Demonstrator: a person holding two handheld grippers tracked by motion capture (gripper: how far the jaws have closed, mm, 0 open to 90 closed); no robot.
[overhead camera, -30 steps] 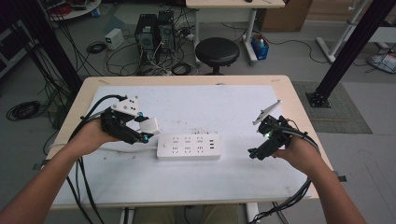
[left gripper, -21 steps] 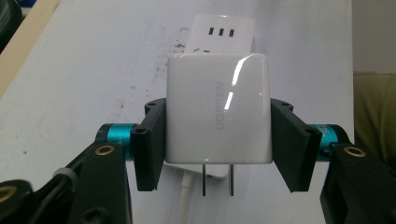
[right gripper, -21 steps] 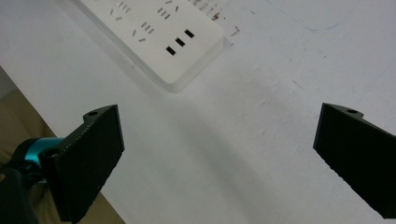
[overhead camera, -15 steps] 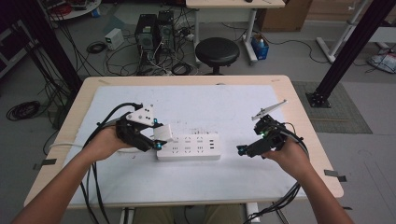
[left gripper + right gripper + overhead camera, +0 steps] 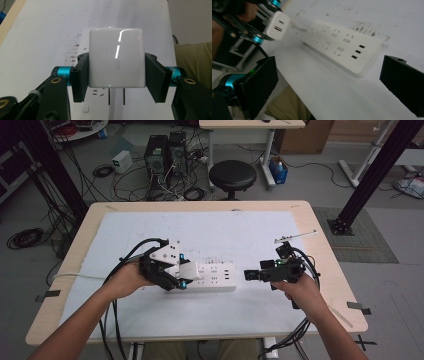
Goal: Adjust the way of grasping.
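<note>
High view – left gripper (image 5: 184, 273) level; charger (image 5: 189, 270) clamped

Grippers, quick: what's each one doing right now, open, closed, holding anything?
Left gripper: shut on the white charger, prongs down.
Right gripper: open, holding nothing, near the power strip.

A power strip (image 5: 212, 276) lies on the worktop (image 5: 250, 220) near its middle. The charger (image 5: 189, 270) sits over the strip's left end, between the left gripper's (image 5: 181, 276) jaws. The right gripper (image 5: 250, 274) is just right of the strip.
</note>
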